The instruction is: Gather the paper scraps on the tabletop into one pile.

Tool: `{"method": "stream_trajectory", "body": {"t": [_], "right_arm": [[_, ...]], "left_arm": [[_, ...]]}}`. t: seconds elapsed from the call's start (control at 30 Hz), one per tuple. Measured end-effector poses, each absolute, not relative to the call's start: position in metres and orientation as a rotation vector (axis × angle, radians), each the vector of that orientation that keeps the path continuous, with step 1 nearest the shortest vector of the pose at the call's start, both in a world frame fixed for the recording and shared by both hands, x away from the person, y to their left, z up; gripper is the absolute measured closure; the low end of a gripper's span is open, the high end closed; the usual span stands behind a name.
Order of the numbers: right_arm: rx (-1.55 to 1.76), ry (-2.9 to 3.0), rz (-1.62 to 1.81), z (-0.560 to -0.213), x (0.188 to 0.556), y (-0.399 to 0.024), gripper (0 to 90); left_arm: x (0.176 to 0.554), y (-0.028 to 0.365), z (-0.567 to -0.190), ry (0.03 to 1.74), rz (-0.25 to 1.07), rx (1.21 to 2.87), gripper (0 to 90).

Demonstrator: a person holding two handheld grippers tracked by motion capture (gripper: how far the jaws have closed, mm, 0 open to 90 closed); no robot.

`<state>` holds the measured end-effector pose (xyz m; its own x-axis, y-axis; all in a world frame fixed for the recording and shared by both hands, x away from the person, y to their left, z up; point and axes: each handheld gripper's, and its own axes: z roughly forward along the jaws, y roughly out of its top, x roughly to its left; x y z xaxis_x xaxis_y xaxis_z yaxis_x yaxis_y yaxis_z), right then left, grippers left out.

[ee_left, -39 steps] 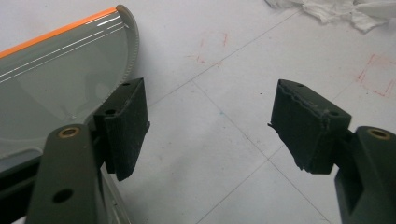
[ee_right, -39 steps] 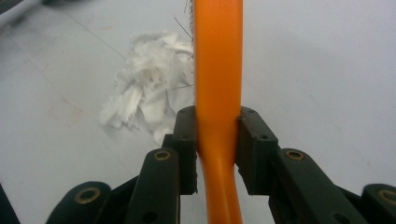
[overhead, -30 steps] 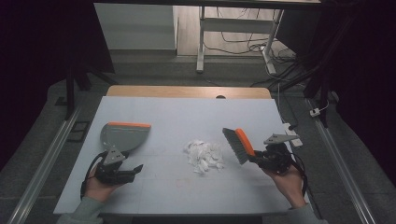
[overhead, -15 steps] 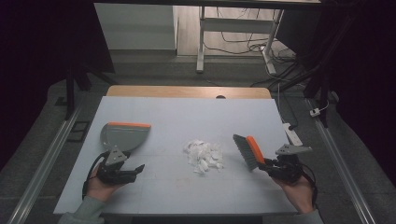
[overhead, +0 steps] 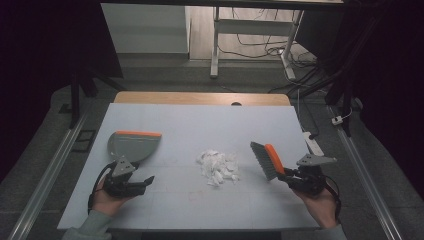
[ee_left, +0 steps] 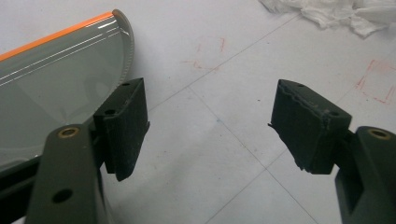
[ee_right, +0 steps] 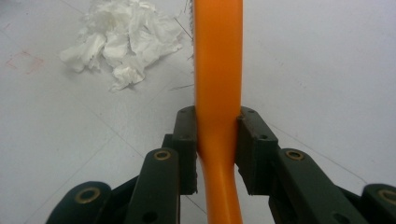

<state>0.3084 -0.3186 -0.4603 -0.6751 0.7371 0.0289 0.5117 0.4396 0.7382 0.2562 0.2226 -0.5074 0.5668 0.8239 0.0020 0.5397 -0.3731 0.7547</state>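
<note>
A grey dustpan (overhead: 131,146) with an orange front edge lies flat on the table's left side; the left gripper view has it at the left (ee_left: 51,84). My left gripper (overhead: 145,181) rests just in front of the pan, its jaws wide apart over bare table (ee_left: 210,126). A pile of crumpled white paper (overhead: 218,166) sits mid-table. Right of the pile, my right gripper (overhead: 290,175) is shut on the orange handle (ee_right: 218,70) of a hand brush (overhead: 267,160), whose grey bristles face the pile. The pads (ee_right: 186,140) press both sides of the handle.
The white table top (overhead: 200,125) has faint red marks and thin lines. Paper scraps (ee_right: 121,39) lie left of the brush handle, and some (ee_left: 336,11) at the top right of the left gripper view. Rails run along both table sides; desk legs and cables stand beyond.
My right gripper has carried the brush to the right, away from the paper pile, and slightly lower. The left gripper and the dustpan have stayed put.
</note>
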Motion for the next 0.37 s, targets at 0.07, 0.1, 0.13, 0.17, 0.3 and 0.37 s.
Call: {"method": "stream_trajectory", "body": {"t": [0.07, 0.1, 0.13, 0.17, 0.3, 0.37], "right_arm": [[1.070, 2.392, 1.081, -0.4598, 0.3080, -0.3187, 71.0], [1.070, 2.391, 1.082, -0.4597, 0.3078, -0.3186, 71.0], [1.070, 2.391, 1.082, -0.4595, 0.3076, -0.3182, 71.0], [1.068, 2.392, 1.084, -0.4595, 0.3074, -0.3176, 70.9], [1.052, 2.392, 1.093, -0.4593, 0.3068, -0.3151, 71.0], [1.043, 2.393, 1.093, -0.4588, 0.3066, -0.3143, 71.0]], "left_arm": [[0.2562, 0.2226, -0.5075, 1.086, 0.497, 2.071, 28.4], [0.2562, 0.2226, -0.5076, 1.086, 0.495, 2.072, 28.4], [0.2563, 0.2227, -0.5077, 1.085, 0.495, 2.073, 28.4], [0.2563, 0.2227, -0.5077, 1.086, 0.496, 2.072, 28.4], [0.2563, 0.2231, -0.5078, 1.087, 0.496, 2.071, 28.4], [0.2565, 0.2230, -0.5079, 1.089, 0.497, 2.071, 28.4]]}}
